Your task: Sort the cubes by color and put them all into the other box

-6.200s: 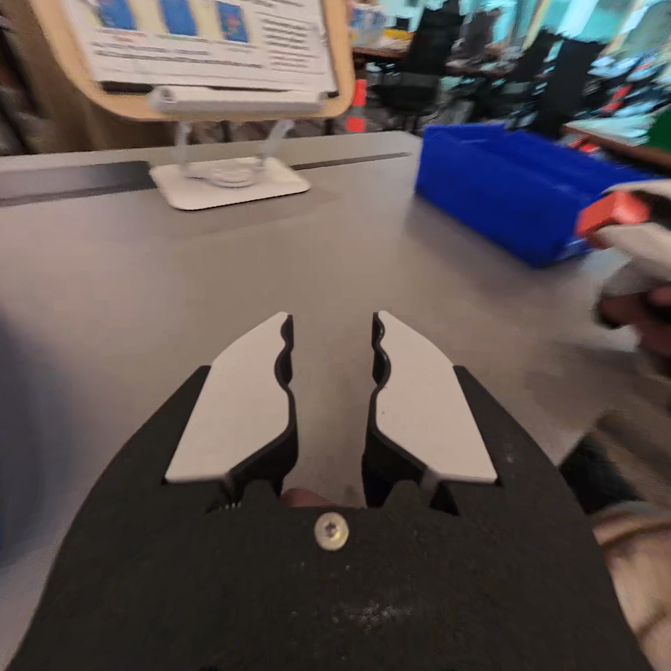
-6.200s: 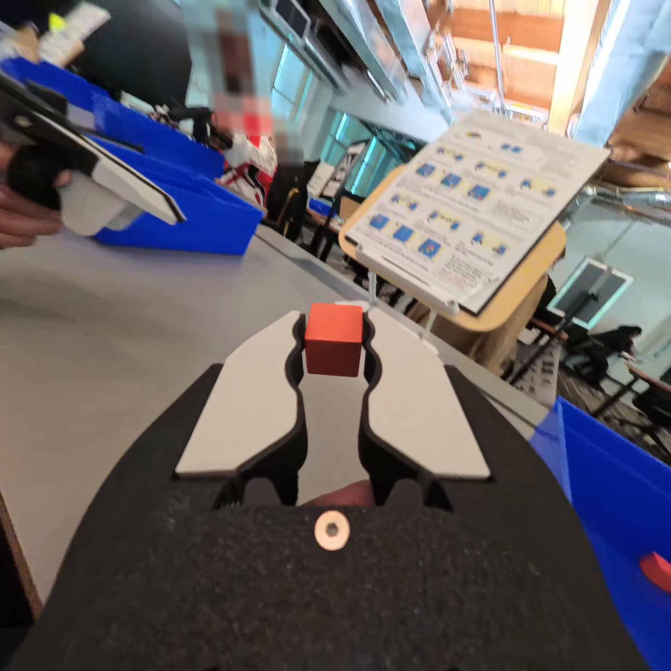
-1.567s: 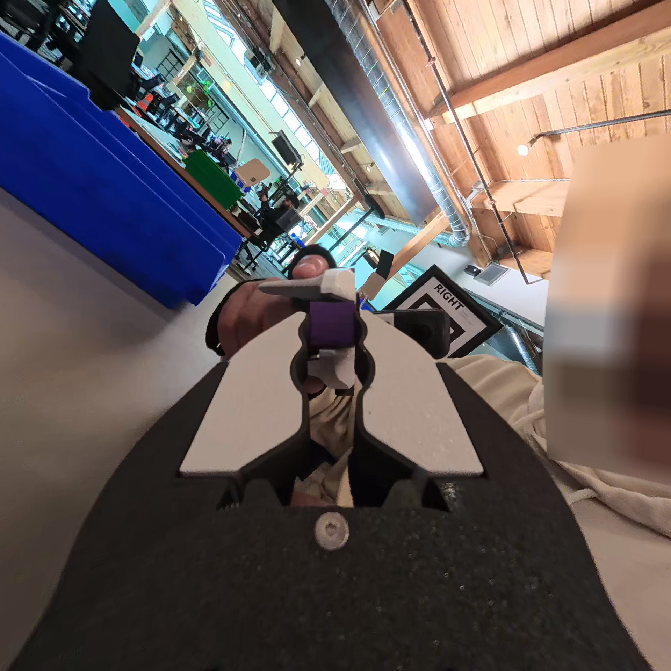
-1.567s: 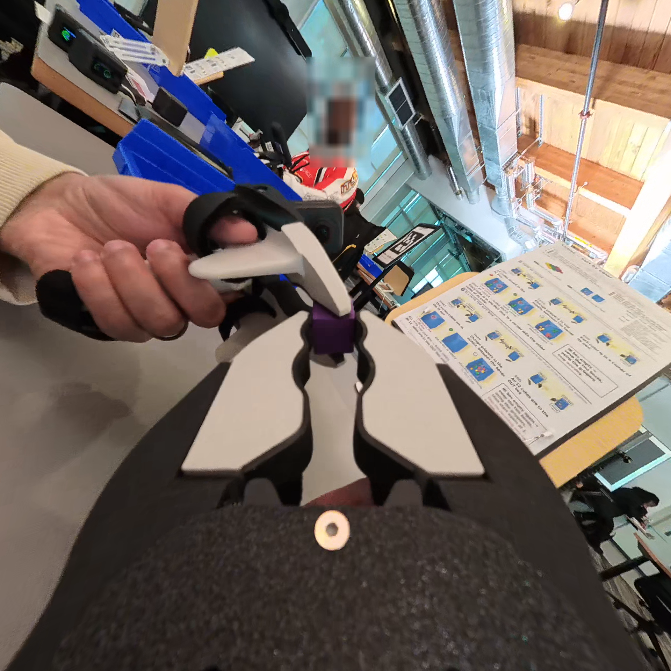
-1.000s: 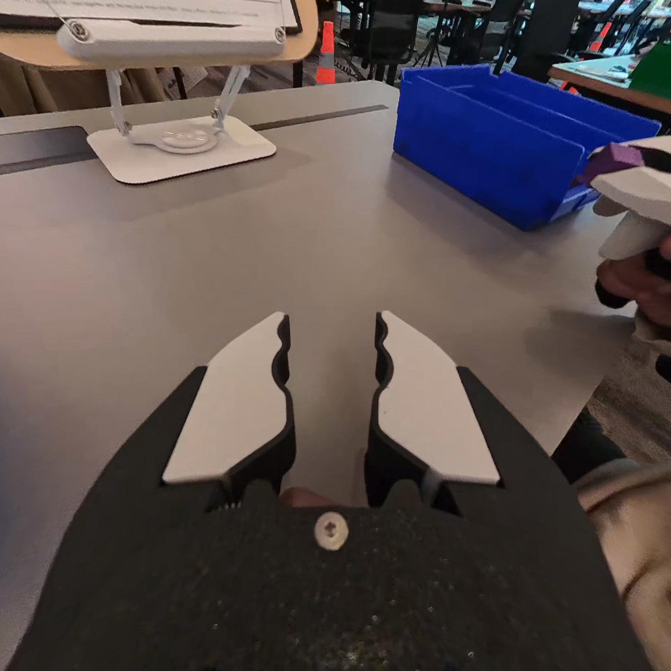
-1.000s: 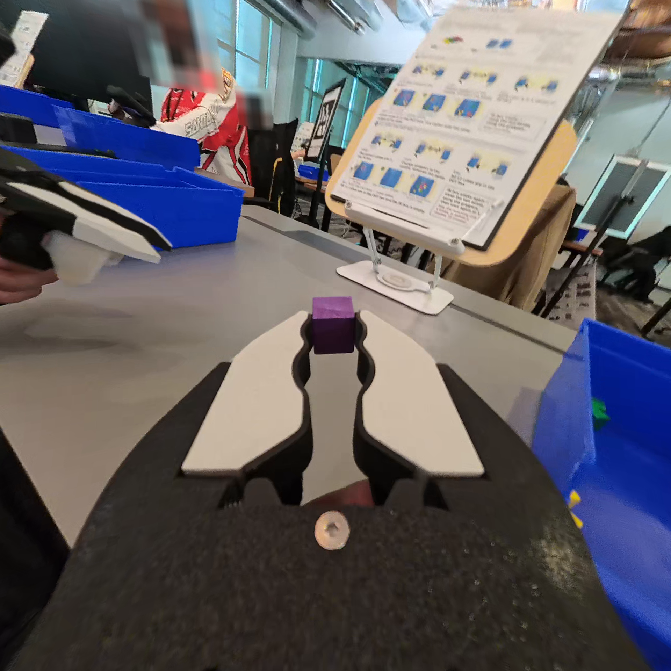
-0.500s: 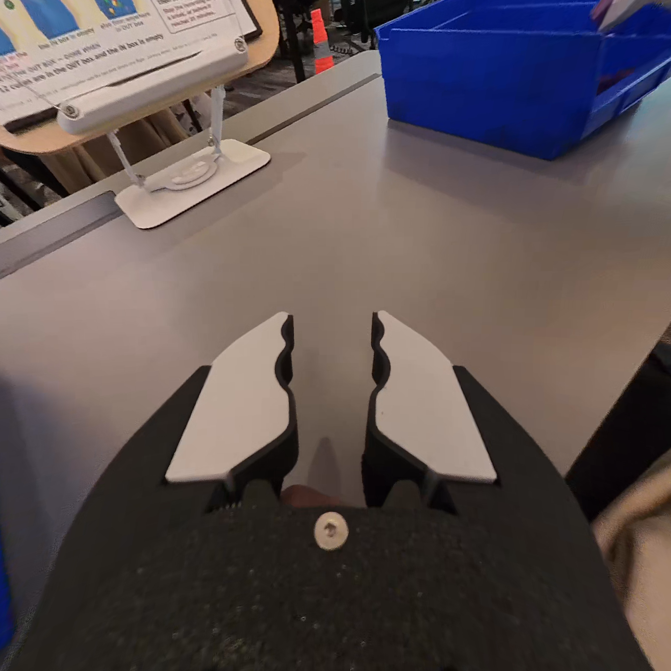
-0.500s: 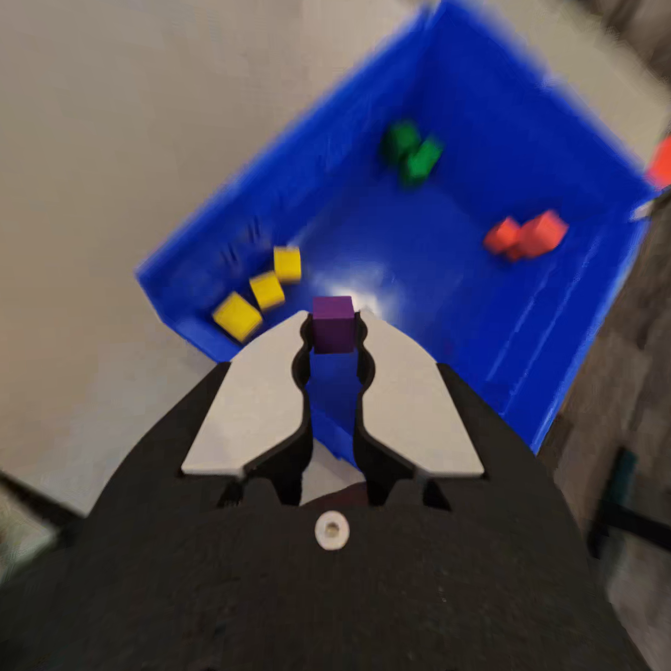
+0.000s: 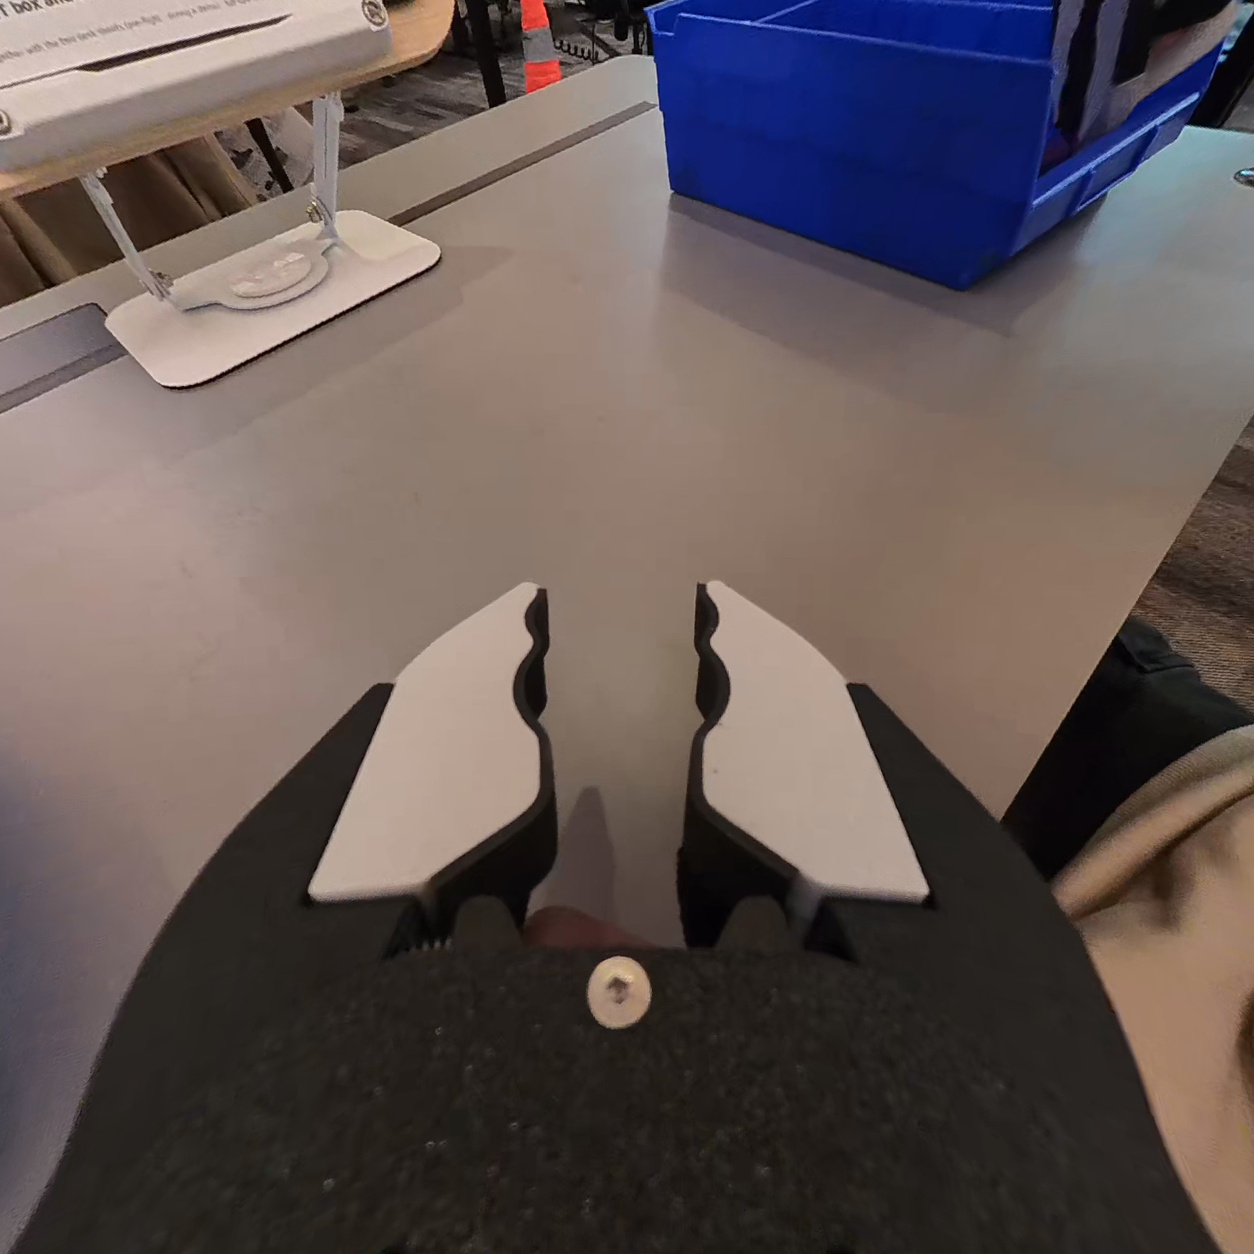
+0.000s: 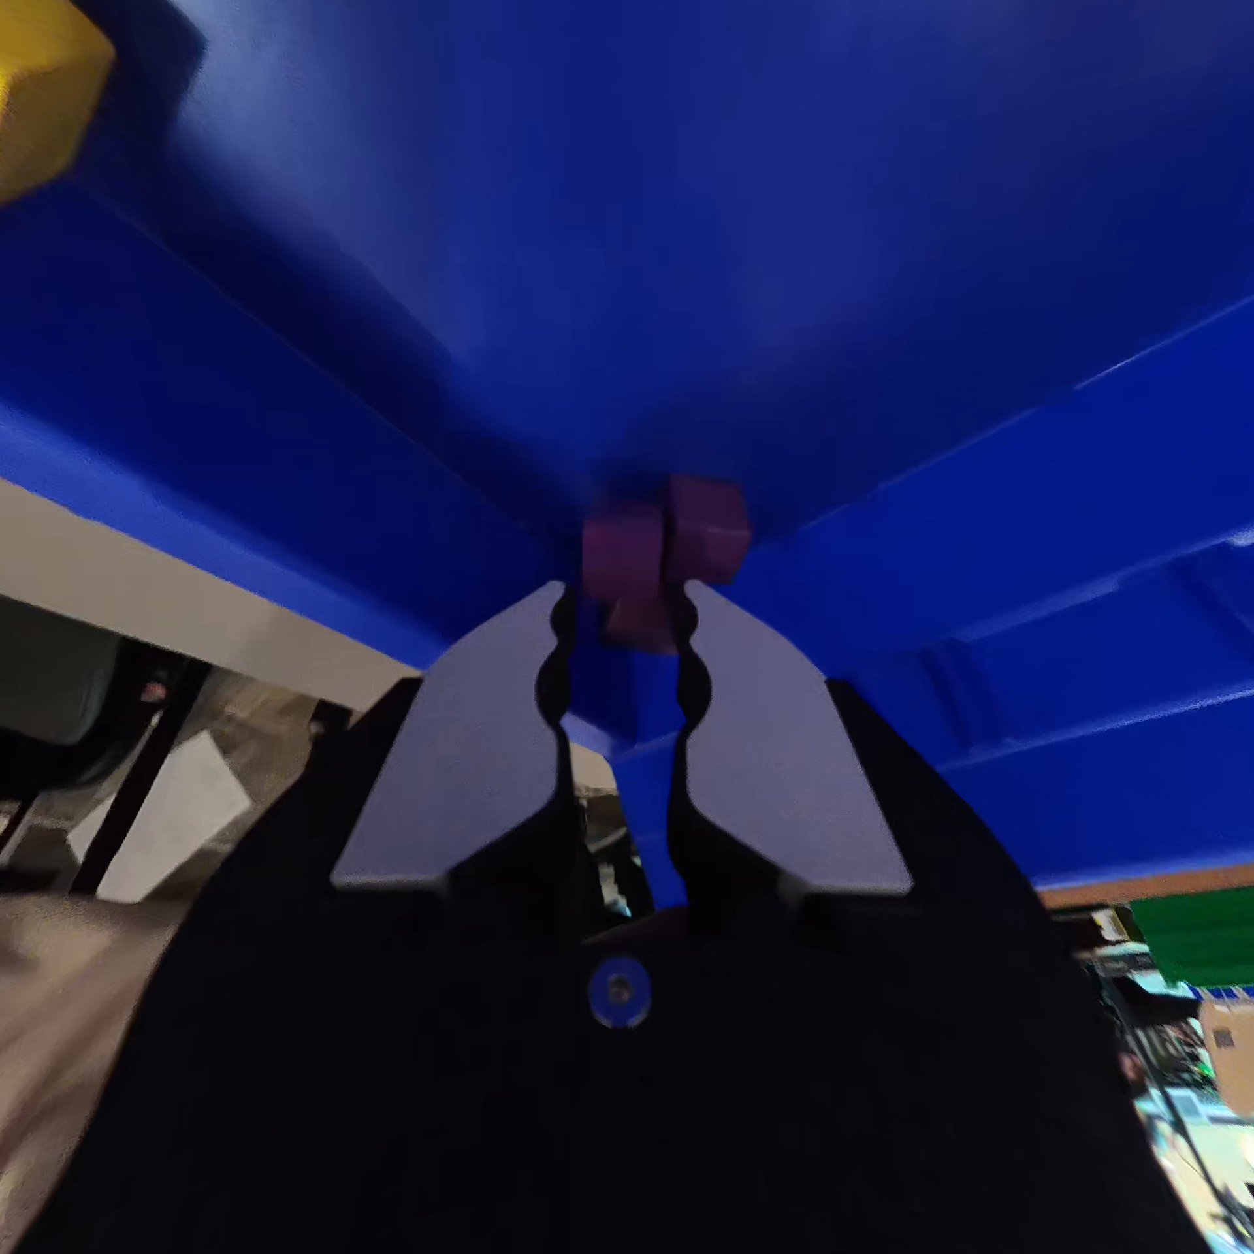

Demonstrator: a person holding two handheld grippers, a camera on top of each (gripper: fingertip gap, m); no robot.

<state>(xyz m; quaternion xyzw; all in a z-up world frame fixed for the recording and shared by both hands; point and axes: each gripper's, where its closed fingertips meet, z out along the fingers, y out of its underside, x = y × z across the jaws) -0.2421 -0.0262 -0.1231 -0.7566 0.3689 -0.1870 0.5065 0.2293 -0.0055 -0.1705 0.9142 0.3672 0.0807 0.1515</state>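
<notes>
Right gripper (image 10: 623, 597): you have it deep in the blue box (image 10: 611, 271), its jaws clenched on a purple cube (image 10: 621, 553) at the very fingertips
Left gripper (image 9: 621, 597): your jaws stand apart with nothing between them, over the bare grey table (image 9: 611, 407), well away from the box (image 9: 848, 136)
Where the cube is: in the box's near corner, touching or almost touching a second purple cube (image 10: 709, 526); whether yours already rests on the floor, you cannot tell
Risk, neighbour: if you let go while pressed against the second purple cube, I judge you may shove it or tip yours off line
Risk, wall: the corner is tight, so a finger could catch the box wall as you pull out
Risk, mixing: a yellow cube (image 10: 41, 95) lies at the far left edge of the view; a bounce could send purple that way, though it is well apart
Look of the cube: small, matte, dark purple, square-edged; blurred here, so surface detail is not readable
</notes>
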